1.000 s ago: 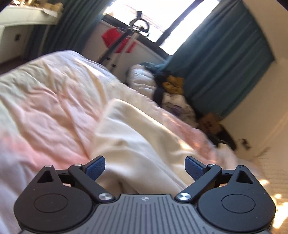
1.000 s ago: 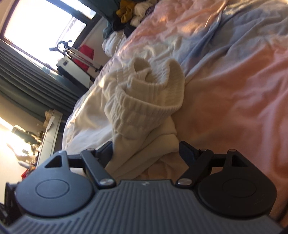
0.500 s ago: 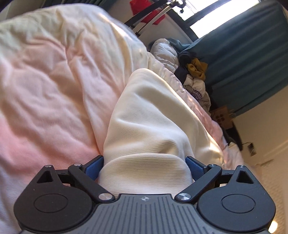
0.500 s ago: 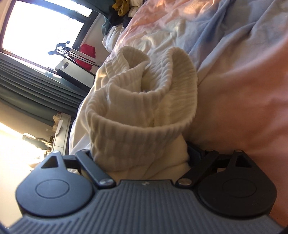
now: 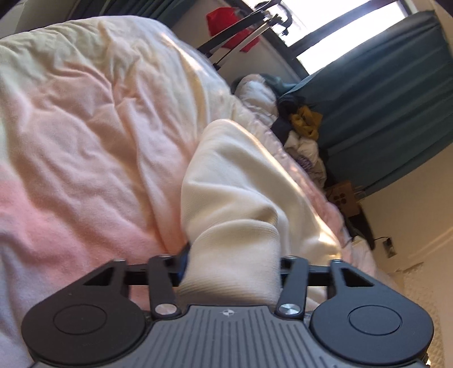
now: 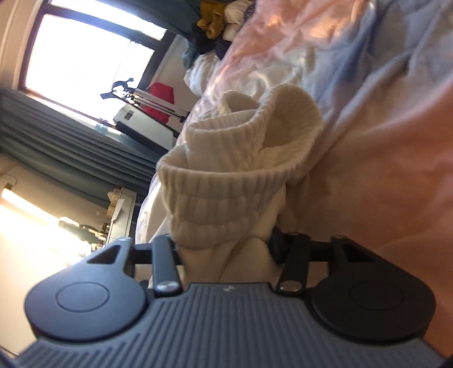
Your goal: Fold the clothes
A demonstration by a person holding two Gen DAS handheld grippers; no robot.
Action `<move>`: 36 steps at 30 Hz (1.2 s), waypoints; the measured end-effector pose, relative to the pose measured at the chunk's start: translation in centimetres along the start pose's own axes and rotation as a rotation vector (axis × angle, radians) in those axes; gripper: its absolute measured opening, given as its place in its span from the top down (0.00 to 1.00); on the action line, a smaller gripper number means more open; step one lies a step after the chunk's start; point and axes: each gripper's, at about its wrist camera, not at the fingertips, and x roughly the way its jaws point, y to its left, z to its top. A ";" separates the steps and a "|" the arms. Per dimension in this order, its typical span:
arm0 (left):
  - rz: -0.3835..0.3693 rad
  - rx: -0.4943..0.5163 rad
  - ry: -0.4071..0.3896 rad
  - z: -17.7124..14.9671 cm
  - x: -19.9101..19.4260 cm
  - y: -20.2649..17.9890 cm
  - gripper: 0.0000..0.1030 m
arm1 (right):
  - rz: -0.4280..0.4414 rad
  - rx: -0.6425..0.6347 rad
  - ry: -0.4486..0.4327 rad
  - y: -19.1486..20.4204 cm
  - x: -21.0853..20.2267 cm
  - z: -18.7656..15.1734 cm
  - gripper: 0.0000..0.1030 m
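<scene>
A cream knitted garment (image 5: pixel 240 181) lies rumpled on the bed. In the left wrist view a thick fold of it runs back between the fingers of my left gripper (image 5: pixel 232 260). Those jaws are closing and the blue pad (image 5: pixel 185 254) presses into the cloth. In the right wrist view the garment's ribbed cuff (image 6: pixel 226 181) stands up in a loose curl just ahead of my right gripper (image 6: pixel 226 249). Its jaws are closing too, pinching bunched cream cloth below the ribbing. Cloth hides both grippers' fingertips.
A pink, cream and pale blue duvet (image 5: pixel 85 141) covers the bed. A pile of other clothes (image 5: pixel 303 121) sits at the far end by teal curtains (image 5: pixel 382 99). A rack with a red item (image 5: pixel 226 22) stands under the window. A cardboard box (image 5: pixel 342 198) is on the floor.
The left gripper came down onto the garment. Both grippers' jaws, wide around the cloth half a second ago, have narrowed and now pinch it.
</scene>
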 end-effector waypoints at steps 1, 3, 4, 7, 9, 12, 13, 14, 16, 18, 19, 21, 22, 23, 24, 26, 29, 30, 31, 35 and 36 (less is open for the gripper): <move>-0.007 -0.004 -0.005 0.1 -0.4 -0.2 0.62 | 0.001 -0.025 -0.007 0.5 -0.2 -0.1 0.60; -0.030 -0.017 -0.020 0.3 -1.4 -0.7 0.65 | 0.023 -0.045 -0.020 1.4 -0.9 -0.2 0.62; -0.041 -0.025 -0.030 0.4 -1.9 -1.2 0.66 | 0.040 -0.039 -0.025 1.7 -1.4 -0.1 0.62; -0.069 -0.021 -0.058 0.6 -4.0 -3.0 0.67 | 0.091 -0.053 -0.048 3.7 -3.6 0.5 0.64; -0.099 -0.015 -0.064 0.6 -5.2 -4.9 0.67 | 0.122 -0.071 -0.068 5.1 -5.5 0.9 0.64; -0.139 0.011 -0.064 0.4 -6.2 -8.4 0.67 | 0.163 -0.074 -0.112 6.3 -8.7 2.1 0.64; -0.156 0.026 -0.061 0.2 -6.2 -9.9 0.67 | 0.171 -0.074 -0.128 6.6 -9.9 2.7 0.64; -0.176 0.040 -0.056 -0.2 -5.9 -11.4 0.67 | 0.174 -0.076 -0.148 6.6 -11.2 3.4 0.64; -0.219 0.063 -0.038 -1.3 -4.9 -14.6 0.67 | 0.179 -0.080 -0.188 6.7 -13.9 4.9 0.64; -0.260 0.083 -0.010 -3.0 -3.1 -17.9 0.67 | 0.173 -0.081 -0.238 5.8 -16.8 6.5 0.64; -0.279 0.097 0.007 -4.0 -1.8 -19.7 0.67 | 0.166 -0.082 -0.263 5.2 -18.3 7.5 0.64; -0.318 0.125 0.043 -6.0 1.0 -23.3 0.67 | 0.137 -0.082 -0.315 3.5 -21.5 9.4 0.64; -0.339 0.137 0.066 -7.2 2.7 -25.1 0.67 | 0.119 -0.080 -0.342 2.4 -22.9 10.5 0.64; -0.359 0.146 0.091 -8.5 4.5 -26.9 0.67 | 0.101 -0.077 -0.369 1.3 -24.4 11.5 0.64; -0.376 0.153 0.119 -9.8 6.3 -28.6 0.67 | 0.083 -0.074 -0.395 0.2 -25.8 12.6 0.64; -0.407 0.168 0.178 -12.5 10.0 -31.8 0.67 | 0.038 -0.068 -0.447 -2.0 -28.6 14.8 0.64; -0.447 0.192 0.260 -17.0 15.2 -35.8 0.67 | -0.034 -0.057 -0.518 -5.6 -31.8 17.8 0.64; -0.457 0.201 0.283 -18.4 16.7 -36.8 0.67 | -0.055 -0.053 -0.541 -6.9 -32.7 18.6 0.64; -0.463 0.212 0.303 -19.8 18.2 -37.7 0.67 | -0.072 -0.045 -0.562 -8.2 -33.4 19.3 0.64; -0.479 0.258 0.340 -23.9 22.9 -39.6 0.67 | -0.147 0.000 -0.608 -13.3 -34.8 21.5 0.64; -0.486 0.268 0.332 -24.3 23.6 -39.7 0.67 | -0.155 0.002 -0.605 -14.3 -34.6 21.8 0.64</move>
